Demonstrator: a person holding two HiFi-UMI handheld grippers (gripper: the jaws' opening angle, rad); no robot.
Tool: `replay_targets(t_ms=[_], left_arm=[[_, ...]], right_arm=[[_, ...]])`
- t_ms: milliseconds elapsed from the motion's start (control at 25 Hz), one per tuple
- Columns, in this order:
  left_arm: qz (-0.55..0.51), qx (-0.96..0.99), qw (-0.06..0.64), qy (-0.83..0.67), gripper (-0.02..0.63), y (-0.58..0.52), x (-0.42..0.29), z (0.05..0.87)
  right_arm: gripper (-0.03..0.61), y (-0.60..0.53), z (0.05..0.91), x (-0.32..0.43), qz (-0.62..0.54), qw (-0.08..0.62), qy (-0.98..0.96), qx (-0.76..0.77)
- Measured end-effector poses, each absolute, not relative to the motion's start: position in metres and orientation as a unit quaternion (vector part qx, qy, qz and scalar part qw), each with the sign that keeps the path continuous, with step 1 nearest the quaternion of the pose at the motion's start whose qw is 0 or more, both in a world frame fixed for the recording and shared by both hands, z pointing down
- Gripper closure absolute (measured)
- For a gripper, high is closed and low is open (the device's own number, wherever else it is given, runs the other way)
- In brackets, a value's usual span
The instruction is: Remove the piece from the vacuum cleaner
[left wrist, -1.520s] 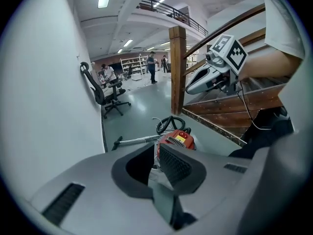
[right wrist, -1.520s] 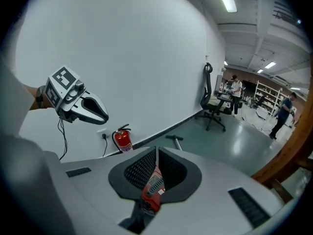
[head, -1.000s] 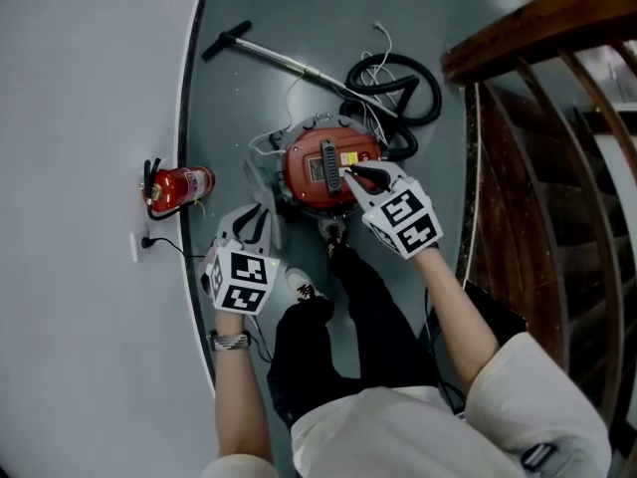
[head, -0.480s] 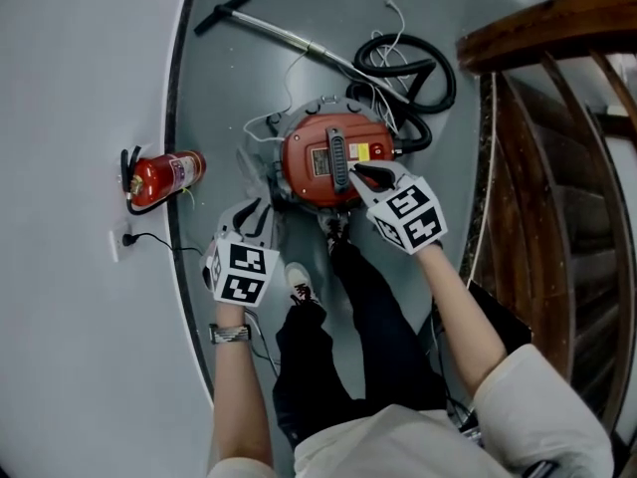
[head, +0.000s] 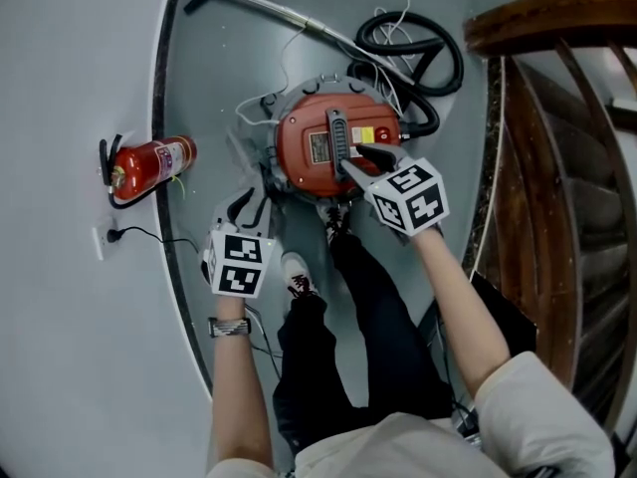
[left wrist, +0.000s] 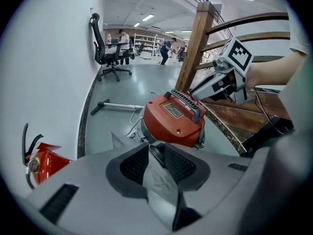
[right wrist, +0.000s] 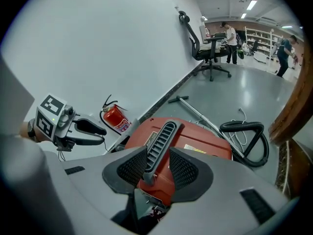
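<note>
Grey floor point(head: 239, 58) beside a curved wall holds the red vacuum cleaner point(head: 311, 167), seemingly still whole. The right gripper point(head: 360, 163) straddles its black handle point(head: 336, 132) and the left gripper point(head: 252, 202) hangs just beside it. Both have just opened their jaws and grip nothing, so removal looks not yet begun.

Head view: camera high overhead, facing steeply down; the round red vacuum cleaner with a black ribbed handle point(head: 309, 157) sits small and far off on the smooth grey floor point(head: 229, 58). Left gripper view: low and near, by the curved white wall point(left wrist: 49, 72), slanting across the vacuum cleaner toward the brown wooden stair rail point(left wrist: 193, 48). Right gripper view: closest, just over the handle, slanting from the stair side toward the wall. Both low views face the distant black swivel chair point(left wrist: 110, 53). All three share the vacuum cleaner, the red fire extinguisher point(head: 149, 162) and the long metal wand with a black T-end point(head: 279, 13).
</note>
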State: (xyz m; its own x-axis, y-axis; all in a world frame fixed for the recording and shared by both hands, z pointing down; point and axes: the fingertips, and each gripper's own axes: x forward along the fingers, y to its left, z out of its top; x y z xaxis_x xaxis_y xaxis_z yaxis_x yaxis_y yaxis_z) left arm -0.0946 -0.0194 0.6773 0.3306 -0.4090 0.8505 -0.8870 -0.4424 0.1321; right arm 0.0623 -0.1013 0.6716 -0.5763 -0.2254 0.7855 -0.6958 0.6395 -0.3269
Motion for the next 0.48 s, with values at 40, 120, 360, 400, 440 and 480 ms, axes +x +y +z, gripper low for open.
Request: replay_targets(t_ms=[40,120,360,400,440,480], left_arm=[[0.386,0.754,0.310,-0.431,0.509,-0.019,-0.095,0.679],[0.379,0.754,0.313,-0.437,0.509,-0.021,-0.097,0.683],[0.354,0.742,0.340,-0.456,0.481,-0.019,-0.099,0.697],[0.354,0.740,0.345,-0.457,0.480,-0.019,-0.098,0.699],[0.354,0.738,0.348,-0.457,0.480,-0.018,-0.096,0.701],[0.352,0.736,0.352,-0.458,0.480,-0.018,-0.093,0.704]], right_arm=[[0.439,-0.100,0.675,0.062,0.326,0.367,-0.827,0.276],[0.418,-0.097,0.683,0.060,0.348,0.362,-0.822,0.269],[0.393,-0.094,0.694,0.051,0.380,0.346,-0.813,0.274],[0.393,-0.095,0.694,0.049,0.374,0.348,-0.814,0.277],[0.393,-0.096,0.695,0.048,0.368,0.351,-0.814,0.279],[0.390,-0.096,0.696,0.048,0.366,0.351,-0.814,0.282]])
